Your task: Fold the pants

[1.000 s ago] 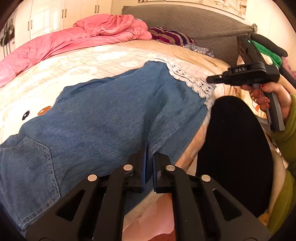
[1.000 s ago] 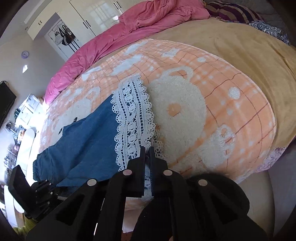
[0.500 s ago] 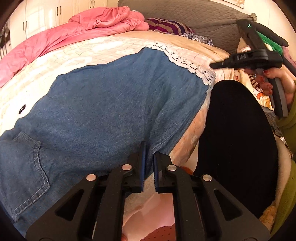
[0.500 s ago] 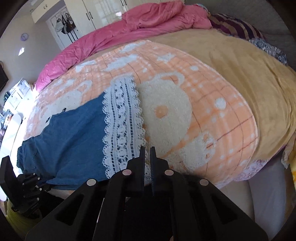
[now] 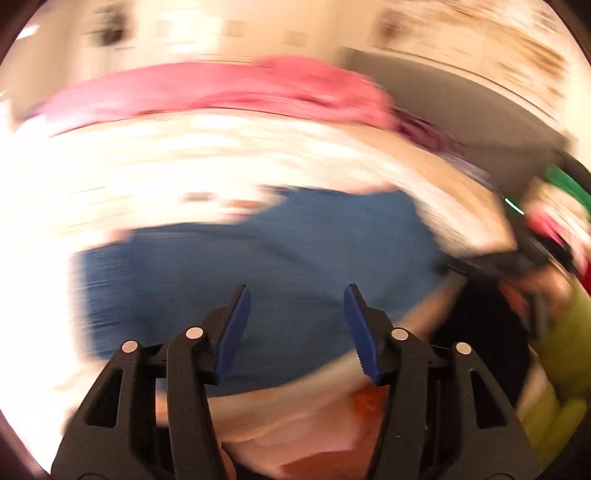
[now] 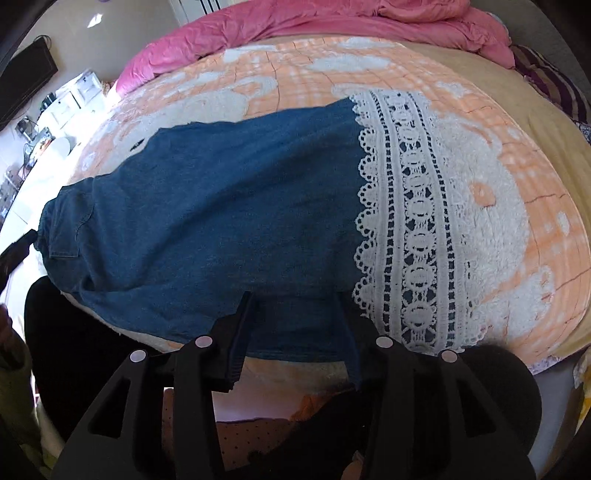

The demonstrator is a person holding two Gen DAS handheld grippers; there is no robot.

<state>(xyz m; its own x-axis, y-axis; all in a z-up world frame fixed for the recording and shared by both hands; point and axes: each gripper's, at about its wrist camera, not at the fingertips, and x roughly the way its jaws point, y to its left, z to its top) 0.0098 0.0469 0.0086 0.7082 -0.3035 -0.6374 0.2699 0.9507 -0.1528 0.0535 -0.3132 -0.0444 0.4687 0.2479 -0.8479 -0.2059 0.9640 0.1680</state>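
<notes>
The blue denim pants (image 6: pixel 221 206) lie flat across the bed, the white lace hem (image 6: pixel 413 221) to the right and the waist with a pocket (image 6: pixel 62 229) to the left. My right gripper (image 6: pixel 295 325) is open and empty, just above the pants' near edge. The left wrist view is motion-blurred; the pants (image 5: pixel 258 254) show as a blue patch there. My left gripper (image 5: pixel 295 317) is open and empty above their near edge. The right gripper's black body (image 5: pixel 495 262) shows blurred at the right of that view.
The bed carries an orange and white bear blanket (image 6: pixel 517 192), a pink duvet (image 6: pixel 295 26) along the far side and a striped pillow (image 6: pixel 546 77) at the far right. The person's black-clad legs (image 6: pixel 74 332) are against the near bed edge.
Both grippers have opened and let go of the pants, which now lie flat. The left gripper is moving fast and its view is blurred. The right gripper has shifted left along the hem.
</notes>
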